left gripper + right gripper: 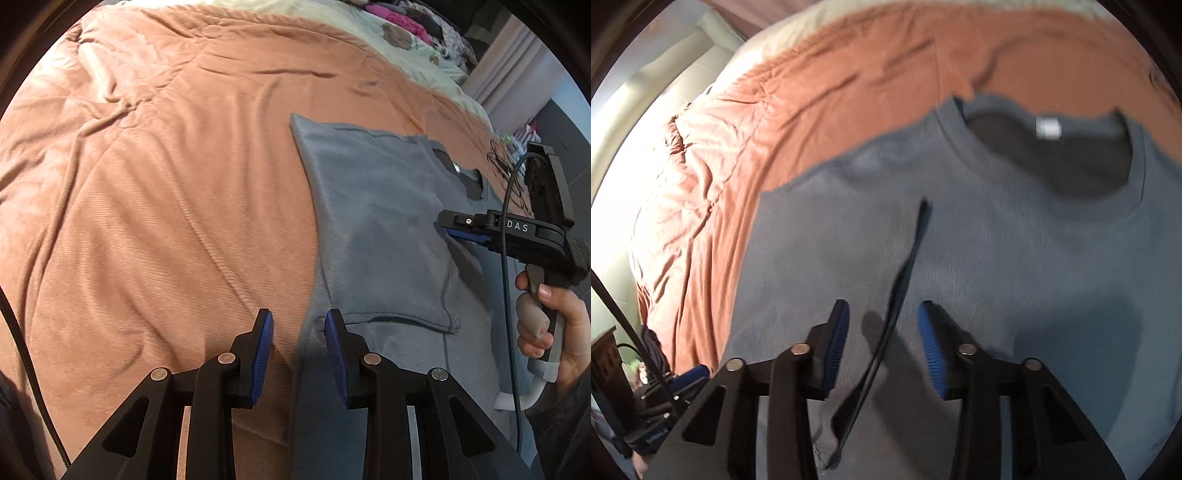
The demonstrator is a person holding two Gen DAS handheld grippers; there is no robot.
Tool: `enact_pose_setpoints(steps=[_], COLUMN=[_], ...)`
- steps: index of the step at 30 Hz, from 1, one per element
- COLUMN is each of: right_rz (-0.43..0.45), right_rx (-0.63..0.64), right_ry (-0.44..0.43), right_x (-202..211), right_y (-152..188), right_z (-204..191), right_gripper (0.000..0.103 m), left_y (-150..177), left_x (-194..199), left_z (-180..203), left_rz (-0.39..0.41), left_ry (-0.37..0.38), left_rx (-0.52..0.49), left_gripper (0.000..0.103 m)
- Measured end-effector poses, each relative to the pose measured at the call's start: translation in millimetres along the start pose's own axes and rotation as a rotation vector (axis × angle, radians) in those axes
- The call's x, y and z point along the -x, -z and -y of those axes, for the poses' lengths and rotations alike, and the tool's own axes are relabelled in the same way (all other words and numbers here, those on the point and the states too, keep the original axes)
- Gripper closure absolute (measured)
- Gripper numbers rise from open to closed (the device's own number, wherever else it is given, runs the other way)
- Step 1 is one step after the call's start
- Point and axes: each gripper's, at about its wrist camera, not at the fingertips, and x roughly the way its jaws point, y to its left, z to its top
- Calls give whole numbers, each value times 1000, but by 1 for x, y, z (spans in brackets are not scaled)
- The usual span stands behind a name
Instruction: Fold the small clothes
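Left wrist view: most of the left side is just the rumpled rust-orange plush blanket (147, 184) covering the bed. Bottom centre, the left claw (299, 350) has its blue pads spread with a gap, hanging right over the edge where the grey short-sleeved cotton t-shirt (369, 221) meets the blanket, and nothing is pinched in it. The shirt lies flat in the centre-right of the frame, with one side flap already folded in over the body. Far right, a hand (554, 325) holds the other tool, nose pointing in over the shirt.

Right wrist view: blanket on the left again, shirt filling the middle and right, collar and white neck label (1048, 127) near the top. The right claw (882, 350) at the bottom is spread too, hovering over a dark crease in the fabric, gripping nothing.

Looks to me like mid-fold, between grabs. Next up, I'd guess each claw needs to drop onto an edge, pinch, and carry it over evenly.
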Motion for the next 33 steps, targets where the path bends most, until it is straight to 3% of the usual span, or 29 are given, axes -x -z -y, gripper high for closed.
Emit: enact_pose_setpoints(steps=[5, 8, 11, 14, 19, 21, 25, 28, 32, 33], right_rz=[-18, -42, -51, -35, -40, -54, -43, -41, -36, -26], right_rx=[-45, -38, -20, -35, -49, -42, -4, 22, 46, 51], right_ry=[-75, -98, -62, -44, -3, -1, -38, -72, -92, -96], right_x=[-6, -7, -5, 3, 6, 10, 27, 34, 34, 34], right_y=[-5, -1, -6, -2, 5, 9, 17, 25, 37, 39], right_z=[4, 7, 10, 12, 9, 6, -5, -14, -21, -23], right_gripper=[72, 87, 101, 102, 102, 101, 101, 97, 61, 61], left_y=[2, 4, 6, 7, 10, 11, 16, 21, 27, 29], left_x=[-12, -18, -19, -19, -14, -11, 1, 10, 21, 25], left_z=[8, 13, 17, 19, 12, 13, 16, 15, 10, 7], left_rz=[-20, -24, -28, -34, -37, -42, -32, -28, -24, -20], left_ry=[-44, -77, -119, -176, -188, -194, -196, -201, -214, -217], left_rx=[-49, -81, -118, -148, -134, -140, -154, -141, -114, -107], left_gripper=[71, 71, 74, 89, 89, 84, 83, 83, 83, 83])
